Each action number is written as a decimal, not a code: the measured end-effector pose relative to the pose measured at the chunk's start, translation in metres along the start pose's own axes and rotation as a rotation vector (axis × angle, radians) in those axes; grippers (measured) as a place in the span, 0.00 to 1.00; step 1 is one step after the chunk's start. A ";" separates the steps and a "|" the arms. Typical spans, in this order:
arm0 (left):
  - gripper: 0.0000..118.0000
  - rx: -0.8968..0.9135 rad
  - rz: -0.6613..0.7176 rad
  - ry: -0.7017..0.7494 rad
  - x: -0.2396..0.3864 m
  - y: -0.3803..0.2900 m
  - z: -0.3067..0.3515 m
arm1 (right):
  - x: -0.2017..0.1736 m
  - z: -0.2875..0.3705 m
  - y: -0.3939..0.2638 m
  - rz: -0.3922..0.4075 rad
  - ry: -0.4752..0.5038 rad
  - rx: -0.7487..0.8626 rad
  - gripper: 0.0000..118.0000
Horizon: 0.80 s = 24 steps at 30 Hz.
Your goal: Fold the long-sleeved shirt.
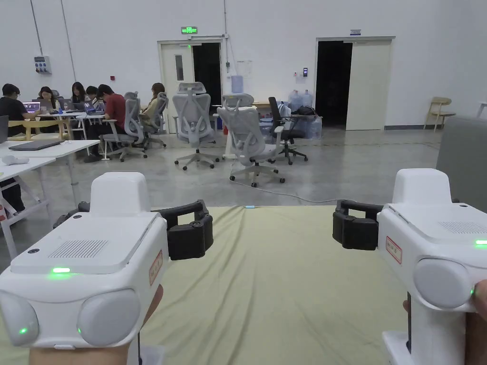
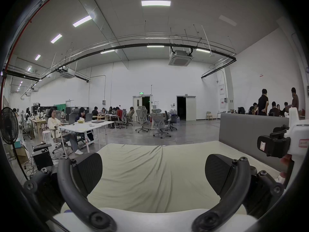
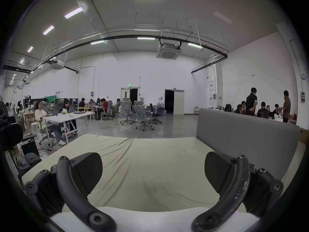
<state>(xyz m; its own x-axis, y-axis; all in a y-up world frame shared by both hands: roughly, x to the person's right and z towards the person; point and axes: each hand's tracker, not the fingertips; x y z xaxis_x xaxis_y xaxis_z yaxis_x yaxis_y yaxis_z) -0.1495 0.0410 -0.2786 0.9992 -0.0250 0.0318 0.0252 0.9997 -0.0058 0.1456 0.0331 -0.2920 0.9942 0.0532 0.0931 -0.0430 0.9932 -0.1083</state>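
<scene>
A pale yellow-green cloth (image 1: pixel 276 285) covers the work surface in front of me, wrinkled along its middle, with nothing lying on it. My left gripper (image 1: pixel 199 228) is held above the cloth's near left part. In the left gripper view its jaws stand wide apart, so the left gripper (image 2: pixel 153 172) is open with only cloth behind it. My right gripper (image 1: pixel 352 225) hovers over the near right part. The right gripper (image 3: pixel 153 170) is open too and holds nothing. A hand grips each white housing.
A grey upholstered panel (image 3: pixel 242 131) stands along the cloth's right edge. Beyond the far edge lie a concrete floor, a cable and grey office chairs (image 1: pixel 249 138). White desks (image 1: pixel 33 154) stand at the left, with people seated behind them. A fan (image 2: pixel 9 125) is far left.
</scene>
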 end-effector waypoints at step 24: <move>1.00 -0.002 0.017 -0.023 -0.001 0.004 0.004 | 0.010 0.001 0.004 -0.031 -0.012 0.001 1.00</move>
<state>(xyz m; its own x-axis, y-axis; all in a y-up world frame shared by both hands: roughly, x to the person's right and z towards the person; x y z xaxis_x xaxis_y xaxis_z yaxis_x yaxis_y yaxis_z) -0.1510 0.0452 -0.2752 0.9985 -0.0082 0.0544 0.0087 0.9999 -0.0085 0.1553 0.0378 -0.2903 0.9939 0.0233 0.1082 -0.0119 0.9944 -0.1046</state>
